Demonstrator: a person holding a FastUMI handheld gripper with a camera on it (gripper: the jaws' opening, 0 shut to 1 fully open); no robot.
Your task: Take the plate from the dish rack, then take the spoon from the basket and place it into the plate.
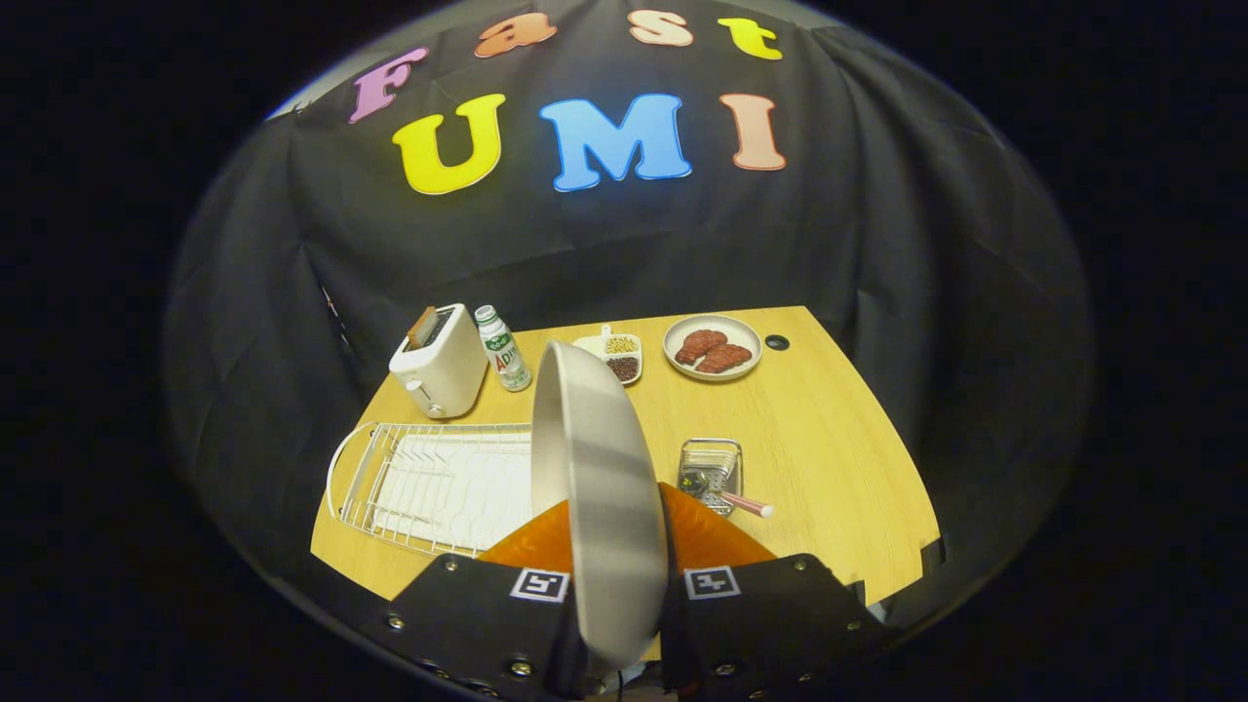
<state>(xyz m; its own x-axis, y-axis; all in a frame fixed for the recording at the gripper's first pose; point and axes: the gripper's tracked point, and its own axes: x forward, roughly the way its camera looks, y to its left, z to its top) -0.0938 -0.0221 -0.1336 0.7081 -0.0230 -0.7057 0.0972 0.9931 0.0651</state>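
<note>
A gripper [612, 546] clamps a plate [600, 487] on edge between its two fingers, both pressing on the plate's faces, so the jaws stand only as far apart as the plate is thick. The plate stands upright, its rim rising toward 12 o'clock above a wooden table [829, 429]. At 9 o'clock of the plate lies a white wire dish rack [429, 483], its slots bare. At 3 o'clock, just beyond the right finger, sits a small metal basket [710, 473] with a spoon [746, 503] resting in it, handle pointing out toward 4 o'clock. Farther off, toward 11 o'clock, stand a white toaster [441, 363] and a bottle [503, 348]; toward 1 o'clock sit a two-part dish of beans [614, 356] and a plate of meat [713, 347].
</note>
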